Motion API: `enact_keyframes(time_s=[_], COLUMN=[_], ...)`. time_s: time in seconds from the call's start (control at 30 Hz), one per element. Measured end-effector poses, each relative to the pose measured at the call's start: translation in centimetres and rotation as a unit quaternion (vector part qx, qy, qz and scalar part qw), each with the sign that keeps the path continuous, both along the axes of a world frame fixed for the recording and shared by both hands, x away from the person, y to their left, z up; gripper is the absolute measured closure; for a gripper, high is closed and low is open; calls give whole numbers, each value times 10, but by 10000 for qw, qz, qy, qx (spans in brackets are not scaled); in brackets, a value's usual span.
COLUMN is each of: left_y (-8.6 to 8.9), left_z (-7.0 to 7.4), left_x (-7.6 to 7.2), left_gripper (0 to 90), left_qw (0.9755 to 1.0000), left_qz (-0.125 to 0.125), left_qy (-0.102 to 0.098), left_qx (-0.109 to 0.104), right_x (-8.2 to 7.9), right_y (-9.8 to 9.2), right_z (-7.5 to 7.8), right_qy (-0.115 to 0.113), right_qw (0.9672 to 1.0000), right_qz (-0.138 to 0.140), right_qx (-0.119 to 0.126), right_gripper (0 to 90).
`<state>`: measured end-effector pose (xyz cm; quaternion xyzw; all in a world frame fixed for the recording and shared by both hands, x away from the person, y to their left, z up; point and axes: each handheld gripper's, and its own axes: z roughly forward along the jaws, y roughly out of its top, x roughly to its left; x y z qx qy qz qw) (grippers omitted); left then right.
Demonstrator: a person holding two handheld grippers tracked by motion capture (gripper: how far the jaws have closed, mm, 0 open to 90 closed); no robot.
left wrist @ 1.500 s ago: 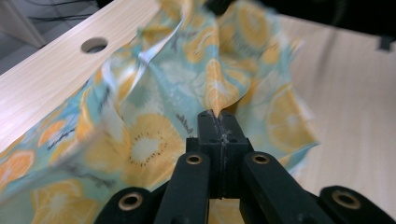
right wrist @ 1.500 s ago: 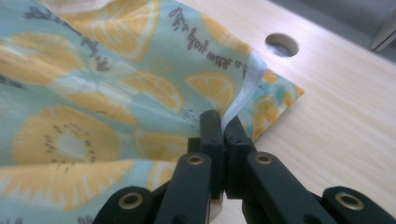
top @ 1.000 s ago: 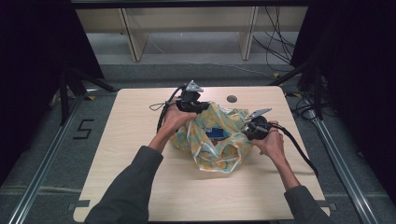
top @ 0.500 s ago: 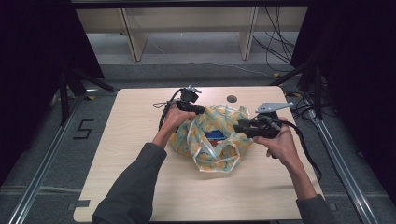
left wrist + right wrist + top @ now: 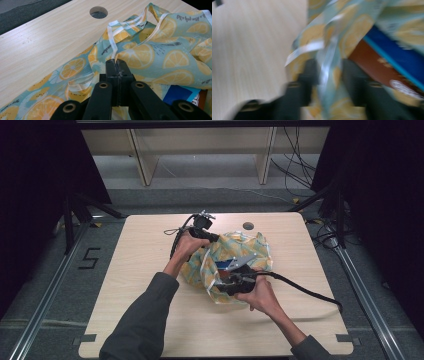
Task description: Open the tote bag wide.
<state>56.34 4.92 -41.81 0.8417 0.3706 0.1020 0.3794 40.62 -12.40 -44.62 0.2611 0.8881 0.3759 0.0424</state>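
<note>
Left gripper view: left tongs [image 5: 116, 62] pressed together, pinching the cloth bag [image 5: 155, 53] at its white strap [image 5: 113, 46].
Right tongs [image 5: 329, 72]: just been closing, cloth between them — blurred, grip unclear.
Handling: soft, light, floppy — hold by hem or strap.

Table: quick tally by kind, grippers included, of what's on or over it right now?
Lemon-print fabric bag: 1
Blue and brown box inside it: 1
Grippers: 2, left gripper, right gripper
Total: 4
</note>
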Motion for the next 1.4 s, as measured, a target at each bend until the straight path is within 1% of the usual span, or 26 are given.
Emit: enact_keyframes(time_s=[0.03, 0.2, 0.3, 0.37, 0.4, 0.43, 0.53, 0.6, 0.67, 0.7, 0.77, 0.8, 0.83, 0.9, 0.93, 0.97, 1.0, 1.03, 1.07, 1.13, 1.17, 1.2, 1.27, 1.33, 1.37, 1.4], left_y=[1, 1, 1, 1, 1, 1, -1, 1, 0, 0, 1, 4, 6, 9, 10, 11, 11, 10, 10, 12, 14, 17, 23, 27, 29, 31], left_z=[-1, -8, -12, -14, -15, -17, -20, -16, -12, -7, 1, 7, 12, 22, 25, 27, 29, 30, 28, 22, 19, 15, 6, -4, -8, -12], left_x=[2, 11, 15, 17, 19, 20, 16, 11, 5, 0, -9, -15, -19, -29, -34, -39, -47, -53, -59, -69, -72, -74, -73, -71, -69, -68], left_gripper=[895, 895, 896, 896, 896, 895, 887, 838, 762, 722, 679, 660, 641, 615, 620, 622, 624, 623, 616, 578, 550, 515, 468, 433, 435, 451], left_qw=[10000, 9998, 9995, 9991, 9988, 9986, 9994, 9995, 9999, 9998, 9998, 9998, 9997, 9995, 9992, 9991, 9988, 9982, 9972, 9961, 9946, 9944, 9939, 9942, 9947, 9954], left_qz=[19, 213, 327, 417, 490, 517, 347, 312, 114, 57, -14, -58, -43, -46, -126, -183, -308, -417, -479, -439, -409, -295, -64, 103, 130, 116], left_qy=[19, 12, 31, -7, -9, 57, 47, 46, 11, -76, -190, -191, -227, -317, -370, -384, -375, -371, -413, -408, -443, -440, -391, -258, -199, -122], left_qx=[55, 54, 23, 64, -3, -94, 67, 17, 74, 168, 100, 24, -62, -33, -46, -18, 47, 205, 386, 654, 845, 917, 1033, 1036, 1000, 942], right_x=[-2, -18, -33, -36, -39, -37, -35, -34, -29, -26, -20, -14, -10, 2, 5, 9, 14, 18, 22, 31, 34, 38, 48, 58, 63, 67], right_y=[3, 13, 23, 27, 29, 30, 29, 23, 13, 6, -9, -17, -25, -39, -43, -46, -49, -51, -50, -49, -47, -47, -45, -44, -42, -41], right_z=[-3, -8, -21, -35, -41, -46, -43, -28, -7, 4, 24, 30, 35, 41, 42, 42, 41, 40, 37, 31, 27, 27, 21, 17, 13, 12], right_qy=[155, 130, 329, 351, 537, 432, 438, 388, 129, -26, -277, -413, -445, -562, -445, -490, -546, -600, -575, -535, -598, -612, -739, -729, -698, -541], right_qw=[9997, 9977, 9953, 9928, 9927, 9915, 9923, 9950, 9969, 9979, 9988, 9986, 9988, 9979, 9978, 9971, 9971, 9964, 9957, 9951, 9932, 9918, 9877, 9855, 9858, 9872], right_qz=[196, 658, 907, 1066, 957, 1100, 1024, 817, 728, 615, 403, 307, 28, -225, -393, -524, -496, -594, -719, -833, -997, -1102, -1340, -1469, -1478, -1431], right_qx=[57, 16, -119, -412, -499, -548, -544, -430, -261, -175, 37, 139, 221, 227, 288, 251, 195, 62, 105, 59, 22, -196, -328, -444, -387, -444], right_gripper=[864, 899, 899, 899, 899, 899, 854, 732, 669, 668, 667, 667, 667, 667, 674, 679, 679, 679, 678, 660, 647, 630, 609, 591, 595, 619])
